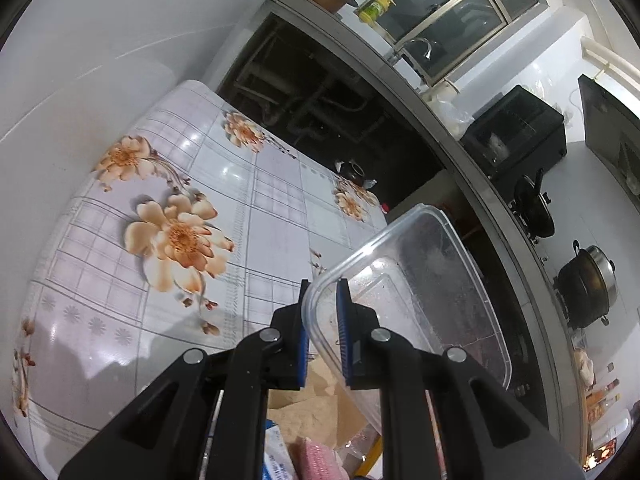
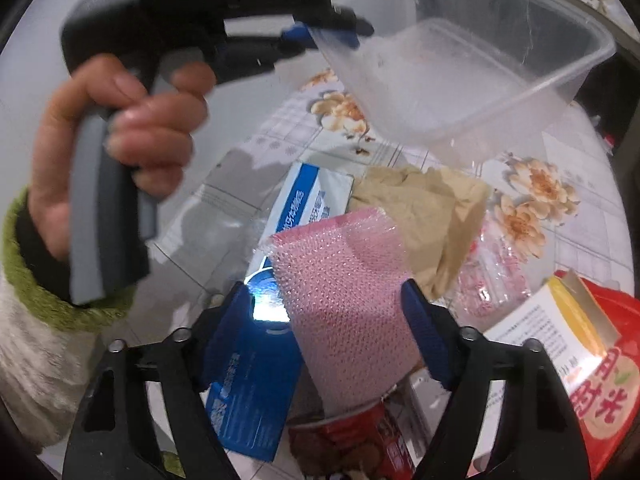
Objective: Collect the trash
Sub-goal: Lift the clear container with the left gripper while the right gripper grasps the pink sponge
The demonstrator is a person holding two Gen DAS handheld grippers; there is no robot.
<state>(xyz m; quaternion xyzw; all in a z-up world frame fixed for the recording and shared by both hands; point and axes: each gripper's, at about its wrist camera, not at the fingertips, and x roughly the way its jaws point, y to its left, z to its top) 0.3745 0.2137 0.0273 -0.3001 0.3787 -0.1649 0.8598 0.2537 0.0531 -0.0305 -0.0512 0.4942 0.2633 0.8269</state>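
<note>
The left gripper [image 1: 323, 334] is pinching the clear rectangular plastic tub [image 1: 416, 296] aloft; the right gripper [image 2: 326, 334], spread, is straddling pink bubble wrap [image 2: 344, 300], probably needing closing next.

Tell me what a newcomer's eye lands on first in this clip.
The clear plastic container, pinched by its rim in the left gripper and lifted above the floral tablecloth. Below, the pink bubble wrap sits atop the trash pile, between the right gripper's open fingers.

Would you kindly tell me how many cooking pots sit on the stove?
2: a black pot with its lid on, and a larger steel-rimmed pot nearer the camera. Others may be hidden.
</note>
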